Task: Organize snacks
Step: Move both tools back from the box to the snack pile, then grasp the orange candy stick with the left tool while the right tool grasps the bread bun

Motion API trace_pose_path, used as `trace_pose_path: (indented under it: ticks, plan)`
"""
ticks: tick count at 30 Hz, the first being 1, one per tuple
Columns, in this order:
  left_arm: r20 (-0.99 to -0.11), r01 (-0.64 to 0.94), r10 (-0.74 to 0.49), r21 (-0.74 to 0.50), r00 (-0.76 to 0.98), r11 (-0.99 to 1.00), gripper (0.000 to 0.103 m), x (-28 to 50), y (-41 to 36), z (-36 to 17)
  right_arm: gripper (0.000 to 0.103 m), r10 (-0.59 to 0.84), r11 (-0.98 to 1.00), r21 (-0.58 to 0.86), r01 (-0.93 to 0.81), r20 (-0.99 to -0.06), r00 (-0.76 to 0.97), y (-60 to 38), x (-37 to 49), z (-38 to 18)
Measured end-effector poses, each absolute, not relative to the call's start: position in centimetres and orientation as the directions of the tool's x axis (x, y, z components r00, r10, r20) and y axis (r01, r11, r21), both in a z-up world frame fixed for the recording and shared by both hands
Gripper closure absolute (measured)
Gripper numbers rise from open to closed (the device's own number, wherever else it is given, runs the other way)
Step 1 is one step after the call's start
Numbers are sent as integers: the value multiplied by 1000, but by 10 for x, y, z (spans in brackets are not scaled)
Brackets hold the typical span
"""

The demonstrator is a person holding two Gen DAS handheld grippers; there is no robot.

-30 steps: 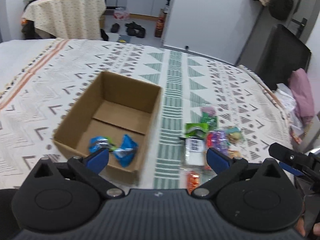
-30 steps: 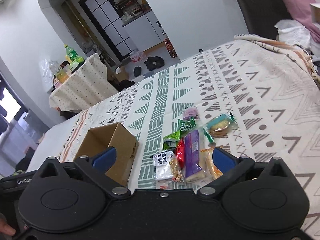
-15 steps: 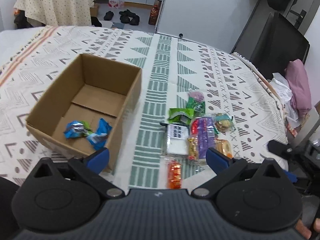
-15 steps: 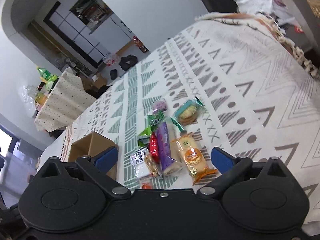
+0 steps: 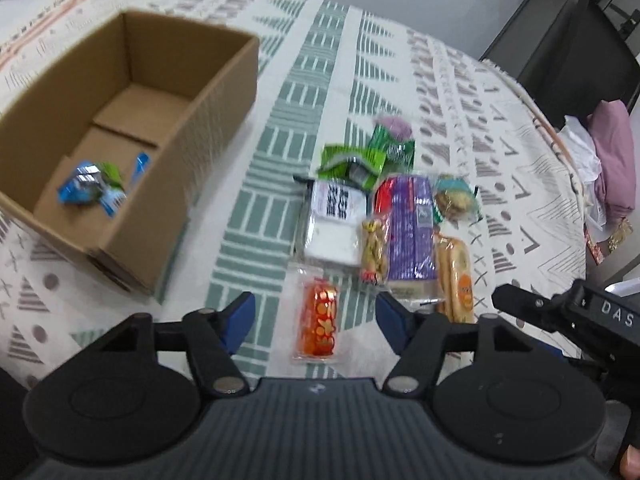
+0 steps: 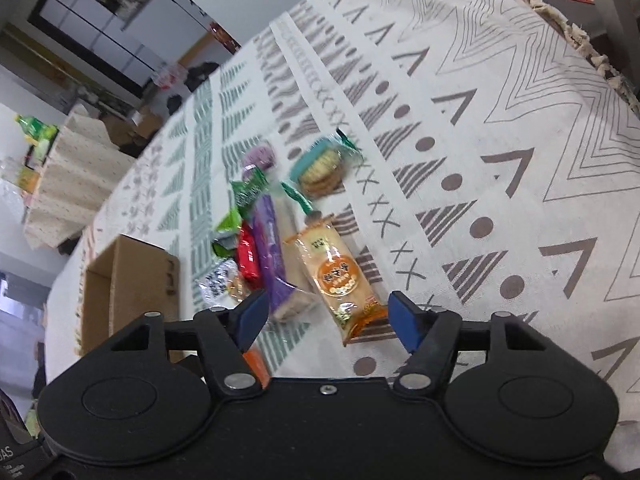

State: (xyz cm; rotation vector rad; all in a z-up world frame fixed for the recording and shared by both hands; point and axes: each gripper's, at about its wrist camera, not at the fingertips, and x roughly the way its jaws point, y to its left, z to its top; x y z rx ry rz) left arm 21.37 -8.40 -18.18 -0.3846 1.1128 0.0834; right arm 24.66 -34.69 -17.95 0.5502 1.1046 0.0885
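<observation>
- One snack is home: a blue-wrapped candy (image 5: 94,190) lies on the floor of the open cardboard box (image 5: 208,128), near its front corner, with the rest of the box floor bare.
- Everything else waits outside, in a tight cluster on the patterned cloth of the counter (image 5: 280,92), just to the right of the box.
- Nearest the left gripper (image 5: 316,316) is the orange-red foil pack (image 5: 319,326), lying flat on its own, a little apart from the pile, right between the blue pads; jaws spread wide, holding nothing.
- The right gripper (image 6: 324,316) hangs over the pale cracker pack with the orange round label (image 6: 336,276), jaws likewise spread and empty.
- Also in the pile: a long purple pack (image 5: 412,228), a red pack (image 6: 248,256) tucked beside it, a white pack with black print (image 5: 336,220), a peanut-like clear pack (image 5: 374,246), two green packs (image 5: 360,158), a small purple sweet (image 5: 394,126) and a teal-wrapped biscuit (image 6: 320,166).
- My read: barely started, one item in and roughly ten to go.
- Writing: the white pack carries bold black characters, too blurred to read; the orange label has characters I cannot make out either.
- "DAS" shows in white on the right gripper's body in the left wrist view.
</observation>
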Motion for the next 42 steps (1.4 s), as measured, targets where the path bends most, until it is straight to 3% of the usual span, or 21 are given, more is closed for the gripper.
trace_pose_path:
  ticks: [13, 16, 18, 27, 32, 42]
  plan:
    - [-930, -277, -102, -208, 354, 938, 60, 232, -98, -229, 40, 290, 907, 379, 185, -879, 378, -333, 269, -206]
    - [-932, -281, -69, -177, 356, 943, 69, 234, -101, -232, 40, 275, 915, 359, 182, -887, 370, -332, 271, -210]
    - [-930, -278, -68, -178, 362, 944, 82, 235, -102, -231, 40, 258, 924, 338, 182, -897, 358, -330, 274, -214]
    - [-923, -292, -81, -201, 377, 935, 84, 230, -94, -222, 41, 220, 955, 275, 112, -909, 354, -311, 292, -220]
    - [-916, -293, -88, -214, 391, 932, 84, 227, -90, -213, 63, 243, 953, 289, 88, -907, 345, -308, 291, -220]
    - [-884, -250, -101, -237, 457, 939, 84, 218, -90, -178, 66, 310, 910, 396, 122, -846, 434, -323, 274, -196]
